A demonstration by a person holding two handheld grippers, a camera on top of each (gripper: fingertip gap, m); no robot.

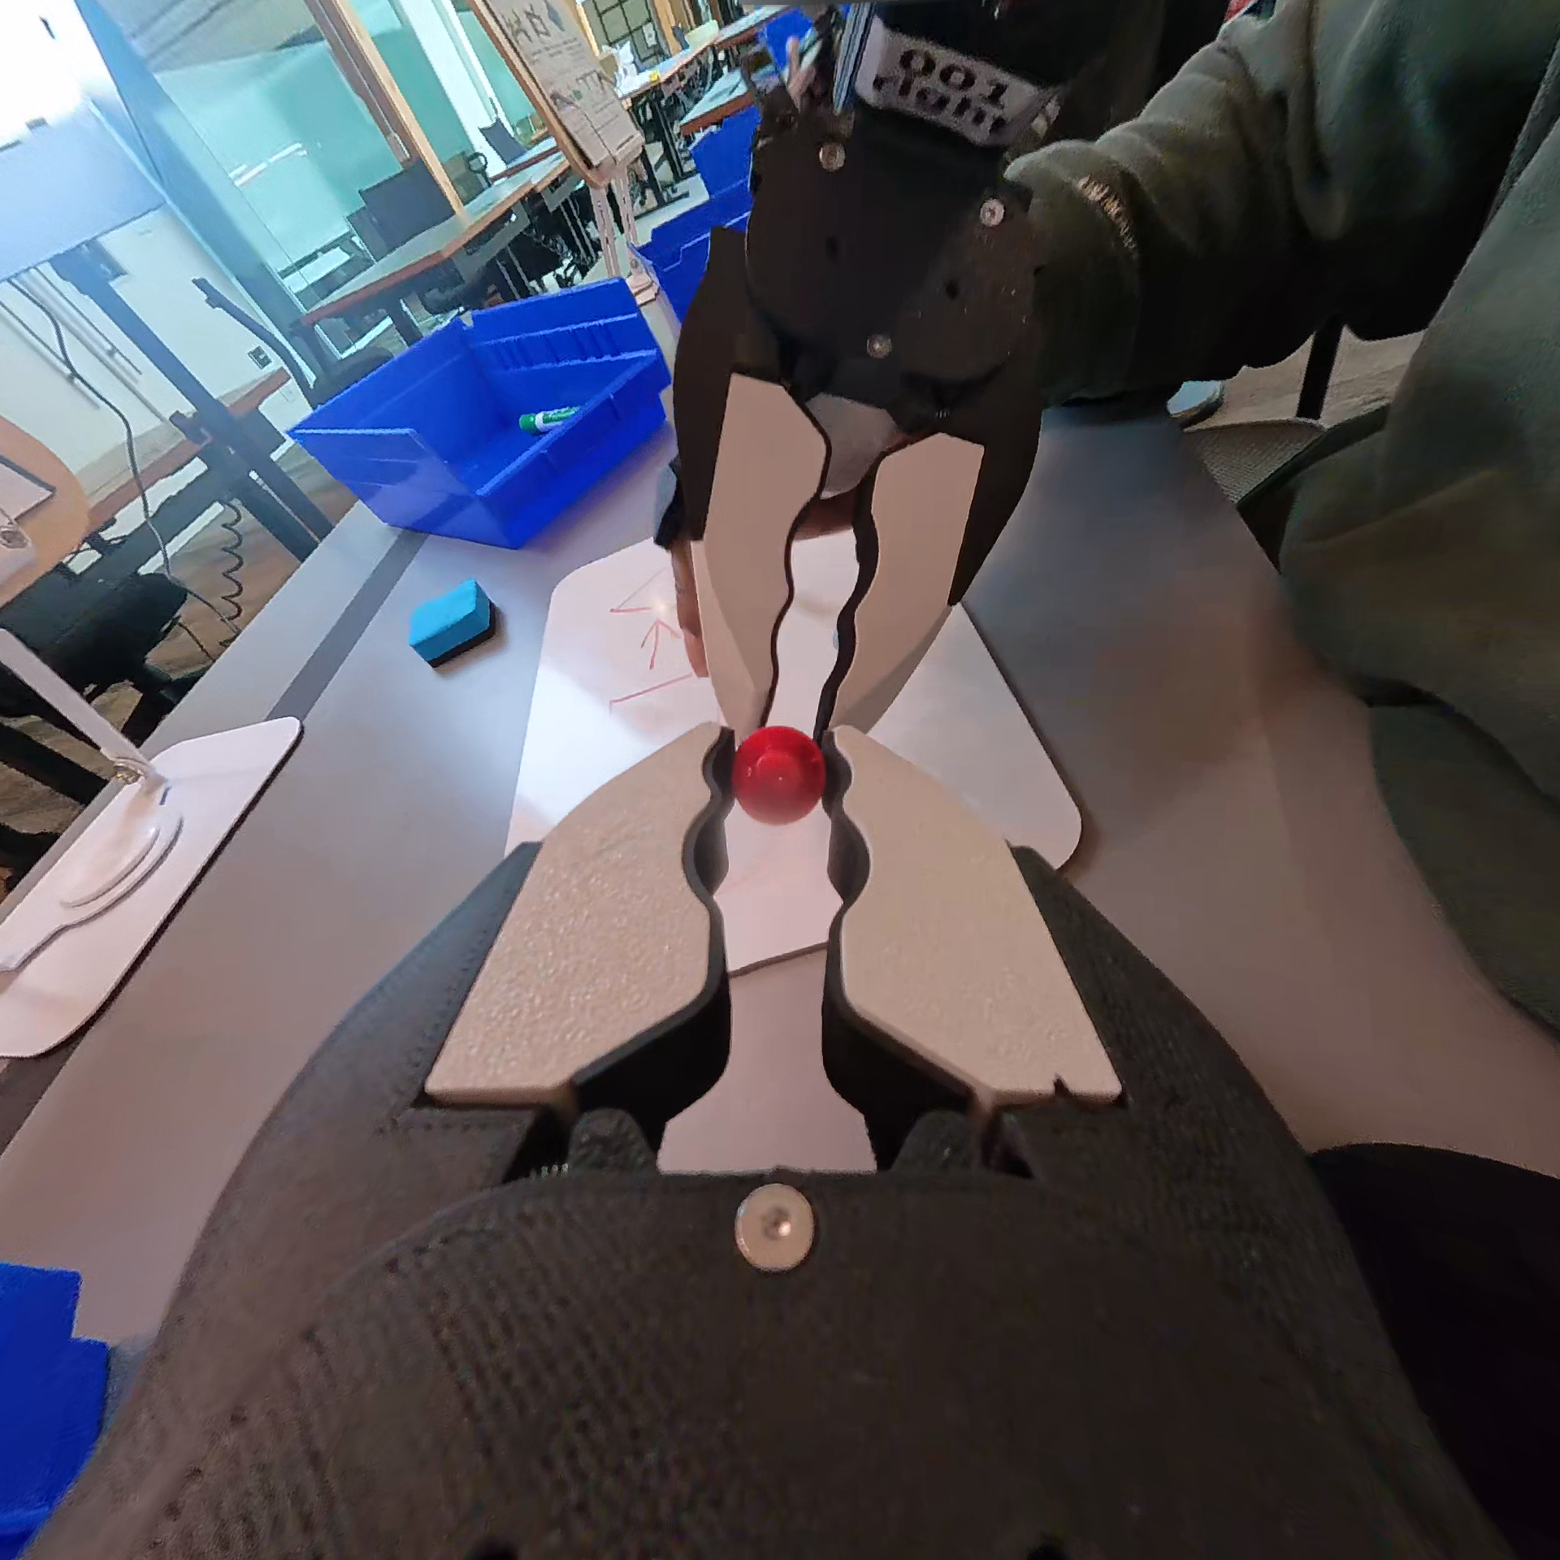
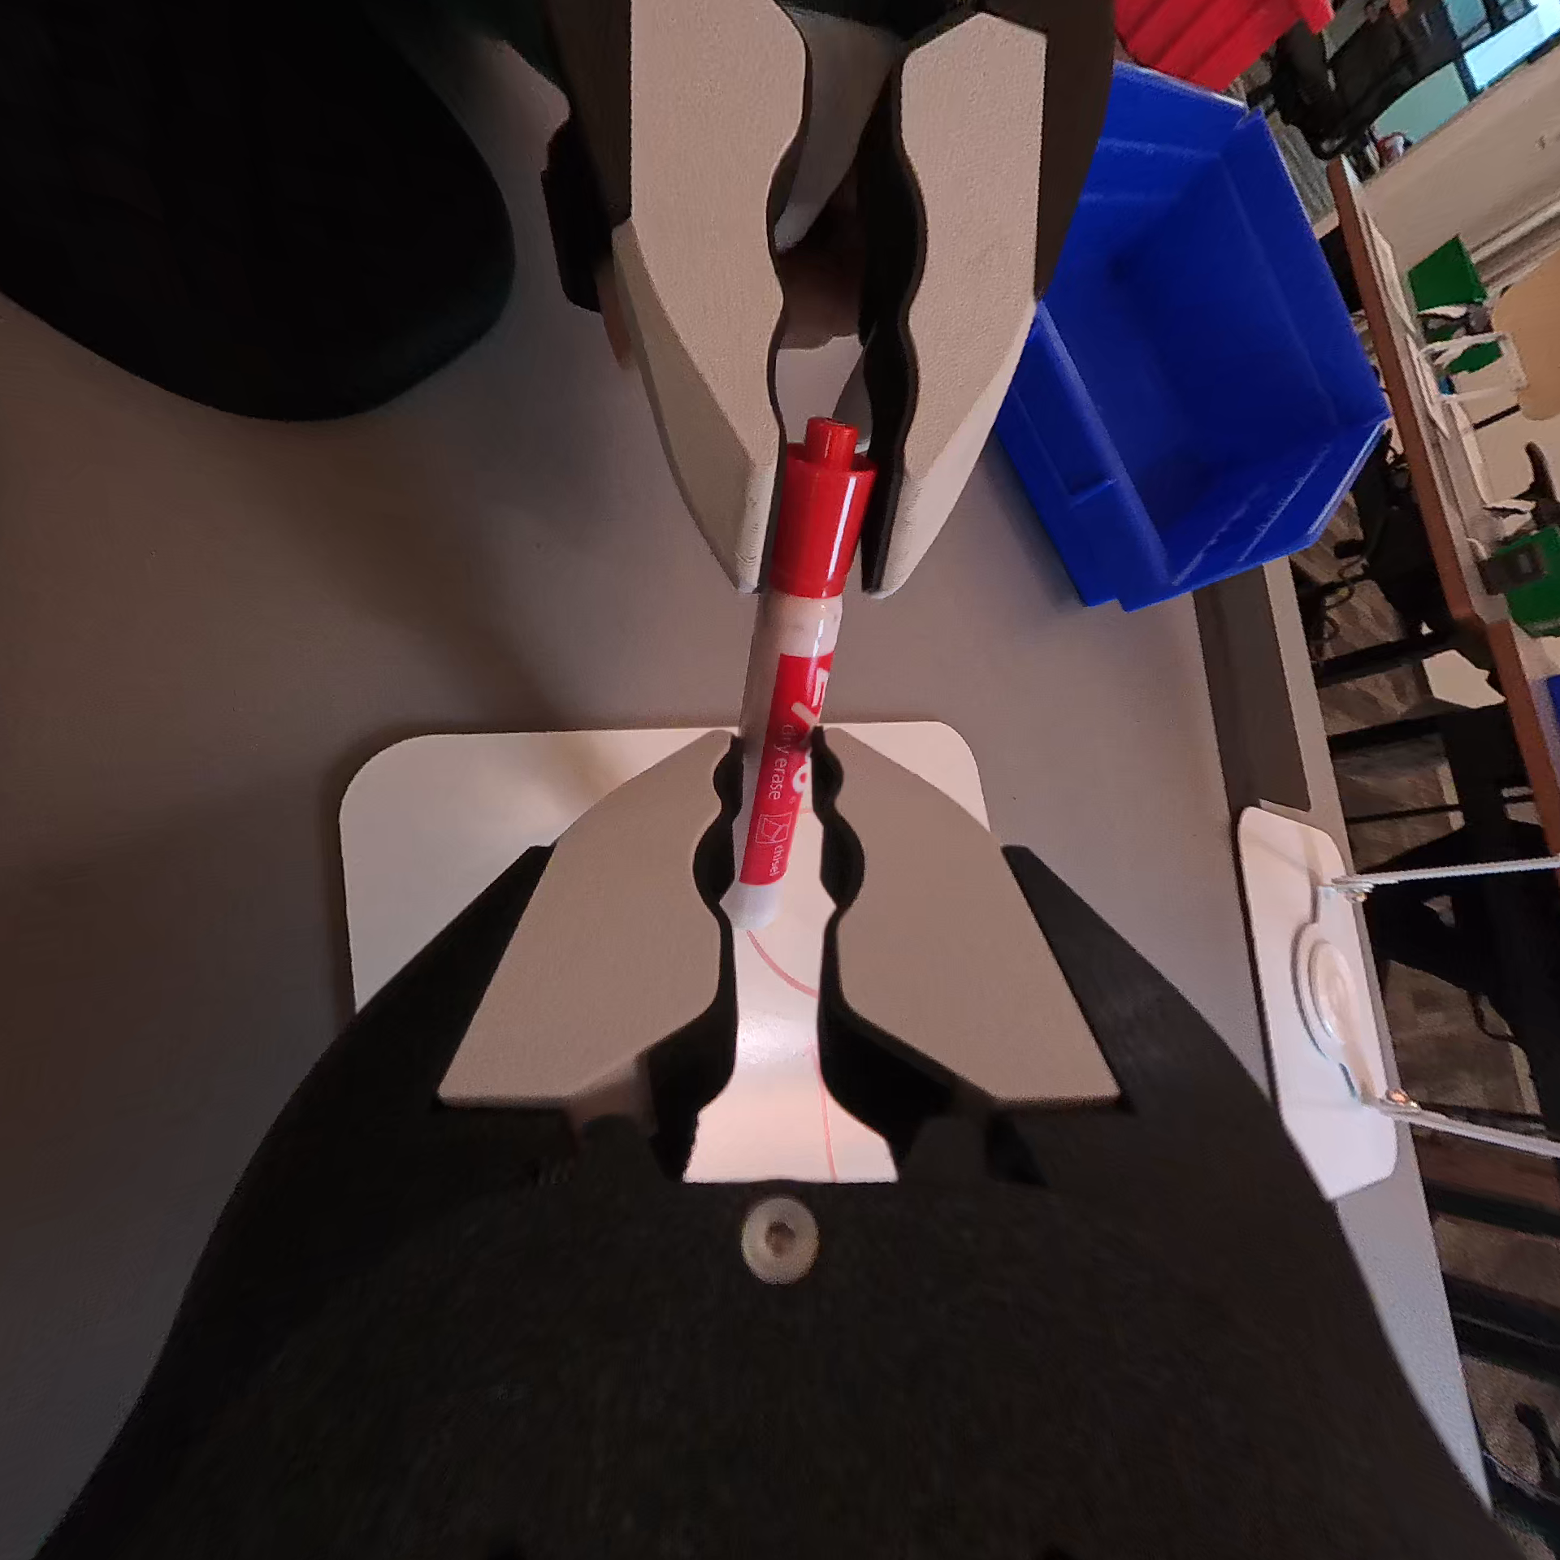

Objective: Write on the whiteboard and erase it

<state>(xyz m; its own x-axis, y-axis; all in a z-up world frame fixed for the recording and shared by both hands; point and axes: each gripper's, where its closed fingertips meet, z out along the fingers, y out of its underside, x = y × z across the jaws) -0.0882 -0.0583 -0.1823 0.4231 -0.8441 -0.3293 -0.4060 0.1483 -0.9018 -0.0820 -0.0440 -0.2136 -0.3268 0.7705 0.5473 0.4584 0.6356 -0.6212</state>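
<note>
While clamped at both ends, red marker [image 2: 798, 675] hangs above whiteboard [image 2: 473, 810] on grey counter [image 2: 253, 608]. Left claw [image 1: 777, 747] closed narrow on the marker's red cap [image 1: 777, 774], pads pressing each side. Right claw [image 2: 778, 743] closed narrow on the barrel. Red lines [image 1: 650, 641] drawn on the board. Blue eraser [image 1: 450, 620] lying on the counter left of the board, near a blue bin [image 1: 498, 430] holding a green marker [image 1: 547, 419].
</note>
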